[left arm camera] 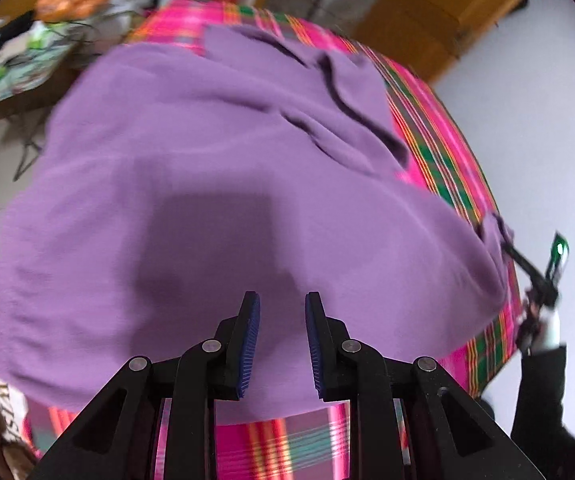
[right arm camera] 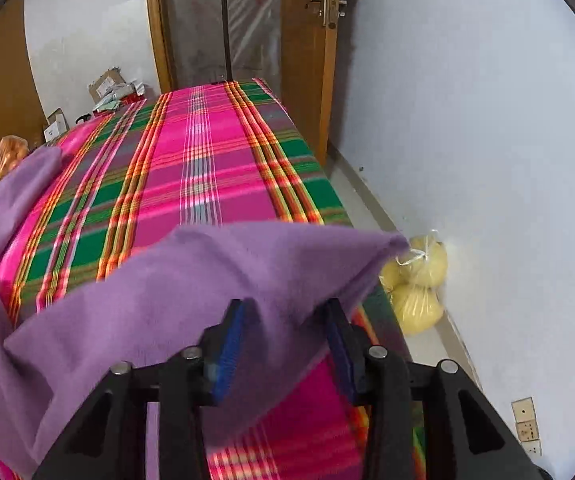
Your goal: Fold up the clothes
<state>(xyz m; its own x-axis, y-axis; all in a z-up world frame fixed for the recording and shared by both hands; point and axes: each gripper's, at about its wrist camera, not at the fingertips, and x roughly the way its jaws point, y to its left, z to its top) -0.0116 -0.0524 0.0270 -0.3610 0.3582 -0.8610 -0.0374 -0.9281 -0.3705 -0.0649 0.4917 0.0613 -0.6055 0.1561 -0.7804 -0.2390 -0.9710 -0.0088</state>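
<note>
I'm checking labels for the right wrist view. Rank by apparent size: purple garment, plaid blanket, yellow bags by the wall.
1. plaid blanket
2. purple garment, though it lies near the lens, so it is close to the blanket
3. yellow bags, clearly smallest

Matt, soft purple cloth garment [left arm camera: 223, 152] on glossy plaid bedcover [right arm camera: 207, 168]; ribbed blue pads [left arm camera: 249, 344], varnished wooden door [right arm camera: 307, 56].
</note>
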